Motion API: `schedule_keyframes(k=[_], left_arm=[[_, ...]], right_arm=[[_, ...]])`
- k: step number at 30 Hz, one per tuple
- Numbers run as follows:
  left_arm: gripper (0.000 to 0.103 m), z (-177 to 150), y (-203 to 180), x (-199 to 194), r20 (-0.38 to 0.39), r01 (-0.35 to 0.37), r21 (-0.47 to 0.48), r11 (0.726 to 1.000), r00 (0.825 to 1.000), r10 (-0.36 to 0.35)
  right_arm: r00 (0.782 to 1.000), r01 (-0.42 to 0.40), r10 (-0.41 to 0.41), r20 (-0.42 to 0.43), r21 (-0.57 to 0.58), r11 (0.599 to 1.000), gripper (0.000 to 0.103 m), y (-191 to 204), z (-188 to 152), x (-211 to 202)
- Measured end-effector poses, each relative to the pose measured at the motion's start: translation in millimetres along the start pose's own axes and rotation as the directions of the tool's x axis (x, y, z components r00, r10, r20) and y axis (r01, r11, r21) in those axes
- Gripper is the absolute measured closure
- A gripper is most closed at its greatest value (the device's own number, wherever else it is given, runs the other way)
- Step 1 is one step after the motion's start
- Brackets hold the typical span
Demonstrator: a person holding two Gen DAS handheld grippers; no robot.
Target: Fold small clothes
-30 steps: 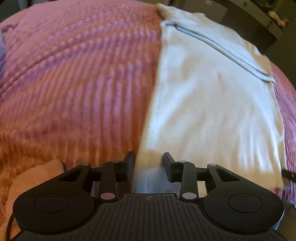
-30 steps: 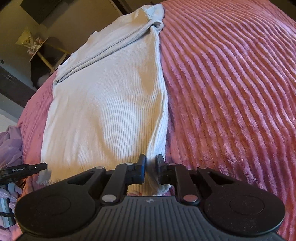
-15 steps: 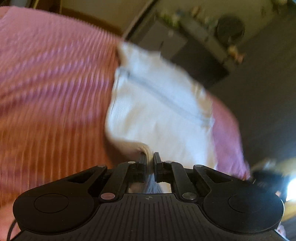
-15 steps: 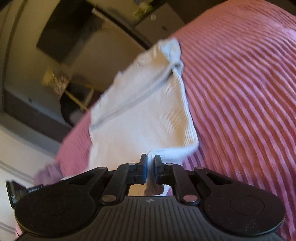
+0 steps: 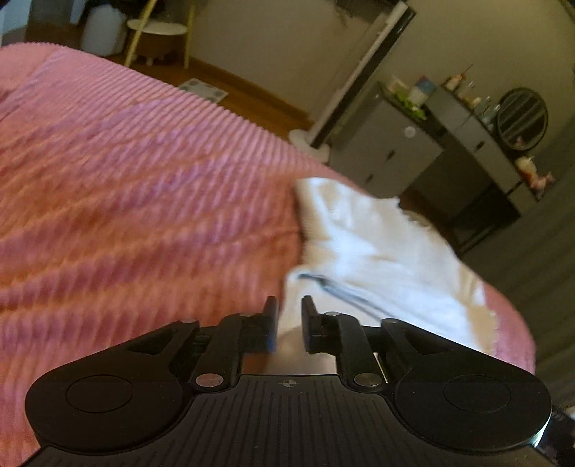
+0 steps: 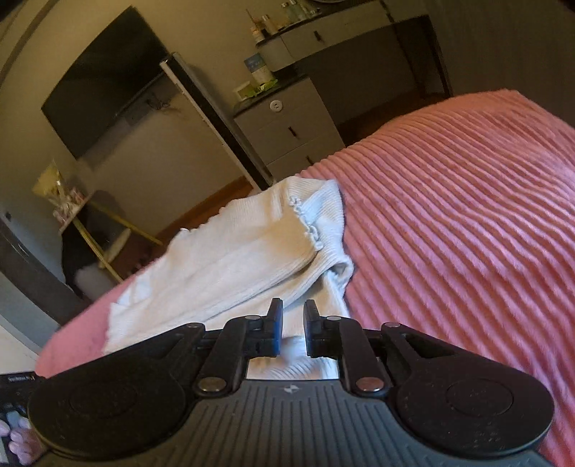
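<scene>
A small white ribbed garment (image 5: 377, 248) lies folded over on itself on the pink ribbed bedspread (image 5: 143, 215), near the bed's far edge. In the right wrist view the garment (image 6: 233, 266) shows a doubled layer with a frilled hem on top. My left gripper (image 5: 290, 312) is at the garment's near left corner. Its jaws are opening, with white cloth in the gap and the pads off it. My right gripper (image 6: 293, 316) is at the near right corner. Its jaws are opening too, a narrow gap over the cloth.
Beyond the bed stand grey drawer cabinets (image 6: 291, 133) with bottles on top, a dark wall screen (image 6: 104, 79), a leaning white panel (image 5: 363, 68) and a round stool (image 5: 158, 32). Bedspread (image 6: 467, 215) spreads wide to the right. A person's fingers (image 6: 18, 438) show at bottom left.
Both grippers closed on the garment's near hem, lifted it and carried it toward the far end, doubling the cloth over. Both sets of jaws now stand wider than half a second ago.
</scene>
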State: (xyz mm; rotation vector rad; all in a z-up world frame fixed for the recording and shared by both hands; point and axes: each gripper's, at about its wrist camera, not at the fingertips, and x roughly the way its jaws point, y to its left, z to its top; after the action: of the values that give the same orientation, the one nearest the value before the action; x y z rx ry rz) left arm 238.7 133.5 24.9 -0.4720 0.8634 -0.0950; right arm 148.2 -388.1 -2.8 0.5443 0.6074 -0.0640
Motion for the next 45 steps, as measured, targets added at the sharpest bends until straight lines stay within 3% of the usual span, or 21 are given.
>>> schedule_keyframes(k=[2, 5, 6, 8, 11, 13, 15, 19, 21, 23, 26, 30, 32, 40, 42, 45], left_arm=[[0.075, -5, 6, 3, 0.001, 0.021, 0.054, 0.998, 1.0, -0.021], [0.051, -21, 4, 7, -0.002, 0.07, 0.223, 0.972, 0.997, -0.071], [0.049, -27, 2, 7, 0.002, 0.072, 0.28, 0.957, 0.997, -0.076], [0.046, -36, -6, 12, -0.002, 0.078, 0.369, 0.926, 0.997, -0.083], [0.045, -45, -18, 26, -0.025, 0.093, 0.424, 0.901, 0.996, -0.091], [0.045, -47, -22, 34, -0.031, 0.099, 0.42, 0.902, 0.995, -0.094], [0.045, -46, -25, 40, -0.032, 0.101, 0.419, 0.902, 0.995, -0.096], [0.045, -44, -27, 52, -0.052, 0.07, 0.43, 0.9, 0.997, -0.053], [0.045, -43, -24, 52, -0.063, 0.1, 0.411, 0.906, 0.995, -0.081], [0.043, -45, -24, 45, -0.026, 0.123, 0.394, 0.911, 0.992, -0.123], [0.037, -50, -29, 43, 0.028, 0.087, 0.413, 0.907, 0.994, -0.108], [0.037, -56, -36, 48, 0.027, 0.05, 0.449, 0.892, 0.997, -0.069], [0.034, -58, -37, 49, 0.022, 0.05, 0.456, 0.889, 0.997, -0.068], [0.03, -55, -31, 58, -0.01, 0.096, 0.394, 0.914, 0.995, -0.1], [0.03, -54, -33, 57, -0.007, 0.103, 0.379, 0.92, 0.994, -0.109], [0.04, -50, -32, 58, -0.01, 0.105, 0.354, 0.929, 0.994, -0.108]], right_arm=[[1.0, 0.013, -0.013, 0.008, -0.077, 0.997, 0.085, 0, -4, 0], [1.0, -0.01, 0.005, -0.024, -0.238, 0.971, 0.059, 4, -11, 4], [0.999, -0.001, -0.01, -0.035, -0.292, 0.956, 0.053, 6, -15, 6], [0.997, 0.023, -0.049, -0.053, -0.403, 0.915, 0.052, 14, -24, 14], [0.994, -0.011, -0.038, -0.1, -0.454, 0.891, 0.057, 23, -34, 26], [0.993, -0.014, -0.043, -0.107, -0.483, 0.876, 0.075, 28, -38, 30], [0.992, -0.02, -0.046, -0.12, -0.496, 0.868, 0.084, 30, -42, 32], [0.991, -0.013, -0.053, -0.127, -0.472, 0.882, 0.084, 25, -39, 37], [0.99, -0.032, -0.03, -0.14, -0.42, 0.907, 0.083, 17, -35, 41], [0.99, -0.042, -0.015, -0.143, -0.385, 0.922, 0.083, 12, -34, 43], [0.989, -0.051, -0.004, -0.147, -0.372, 0.927, 0.083, 9, -33, 46], [0.988, -0.047, -0.005, -0.157, -0.324, 0.945, 0.08, 5, -30, 51], [0.988, -0.02, -0.027, -0.15, -0.307, 0.952, 0.074, 4, -28, 50], [0.99, -0.019, -0.016, -0.143, -0.242, 0.97, 0.074, -1, -29, 56], [0.99, -0.019, -0.013, -0.14, -0.224, 0.974, 0.077, -1, -28, 58], [0.991, -0.015, -0.017, -0.13, -0.244, 0.97, 0.092, 0, -29, 58]])
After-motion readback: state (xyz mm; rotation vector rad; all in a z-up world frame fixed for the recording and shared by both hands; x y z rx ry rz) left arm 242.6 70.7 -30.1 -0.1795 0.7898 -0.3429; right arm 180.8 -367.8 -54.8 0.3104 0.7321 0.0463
